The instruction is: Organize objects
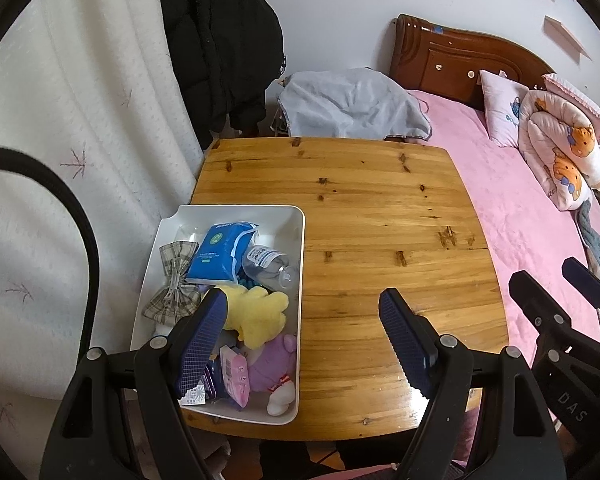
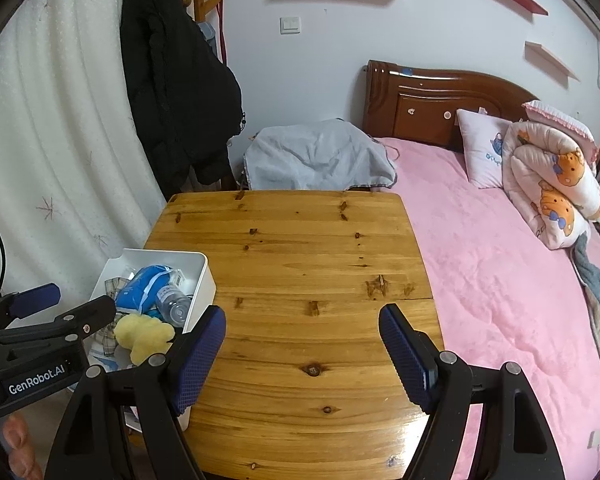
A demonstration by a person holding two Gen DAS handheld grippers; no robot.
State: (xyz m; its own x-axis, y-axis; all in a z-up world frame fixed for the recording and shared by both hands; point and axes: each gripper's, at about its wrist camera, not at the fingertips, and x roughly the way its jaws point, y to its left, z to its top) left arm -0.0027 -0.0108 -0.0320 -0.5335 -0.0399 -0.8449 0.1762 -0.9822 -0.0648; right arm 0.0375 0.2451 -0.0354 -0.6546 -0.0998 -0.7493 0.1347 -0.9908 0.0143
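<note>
Both held out side by side, left gripper (image 1: 304, 340) and right gripper (image 2: 302, 350) spread wide, nothing between their pads.

Left gripper (image 1: 302, 336) hovering with jaws spread wide, empty, over wooden table (image 1: 380, 220). White bin (image 1: 302, 240) sitting at table's left edge, holding blue tissue pack (image 1: 220, 254), plaid bow (image 1: 172, 284), yellow plush (image 1: 260, 312), clear bottle (image 1: 270, 266).

Room light is soft, even and moderately bright; I see no hard shadows. A pale glare patch sits on the glossy knotted pine tabletop (image 2: 300, 432) near my edge. Both fisheye views bend straight lines strongly and darken to black at the corners. Focus is sharp throughout.
</note>
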